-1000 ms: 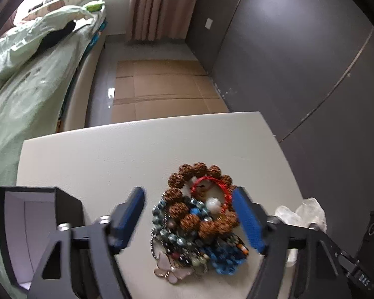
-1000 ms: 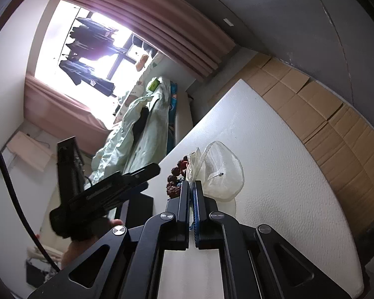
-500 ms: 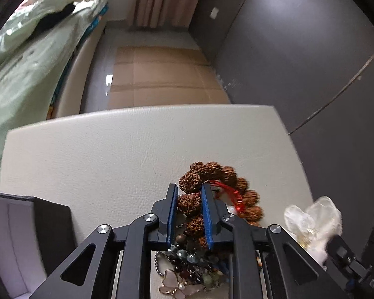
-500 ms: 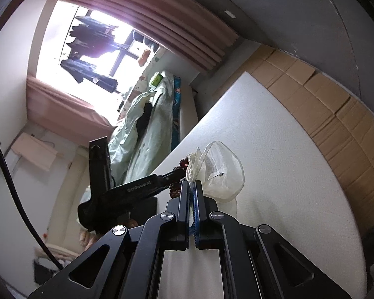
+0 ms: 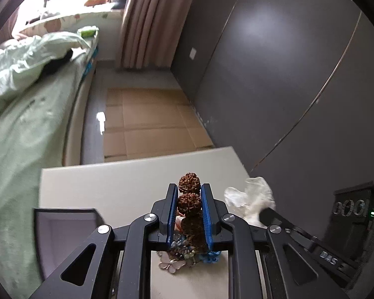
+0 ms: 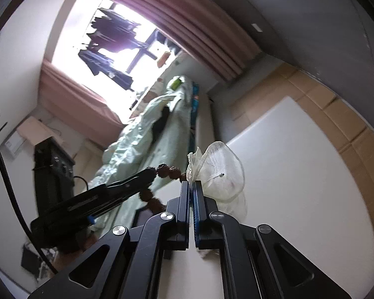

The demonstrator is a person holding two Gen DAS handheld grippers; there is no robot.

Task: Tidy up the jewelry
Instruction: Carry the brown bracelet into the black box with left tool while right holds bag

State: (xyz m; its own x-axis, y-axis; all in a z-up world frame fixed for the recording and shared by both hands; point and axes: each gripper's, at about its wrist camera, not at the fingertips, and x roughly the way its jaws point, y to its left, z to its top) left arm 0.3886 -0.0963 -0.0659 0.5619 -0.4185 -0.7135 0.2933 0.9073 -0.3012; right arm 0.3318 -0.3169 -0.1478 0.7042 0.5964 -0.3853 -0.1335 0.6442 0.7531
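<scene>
Already we have the left gripper (image 5: 189, 194) clamped on the brown seed-bead bracelet (image 5: 189, 200), its beads stacked along the fingers and the loop hanging clear of the white table (image 5: 107, 186); the jewelry pile (image 5: 184, 256) lies beneath. Our right gripper (image 6: 192, 186) is pressed together on the sheer pouch (image 6: 222, 172), just right of the bracelet, so it is the nearer receiver; the black box (image 5: 62, 234) stands open to the left, lined pale, with nothing visible inside; we judge one of them the bracelet's destination.
</scene>
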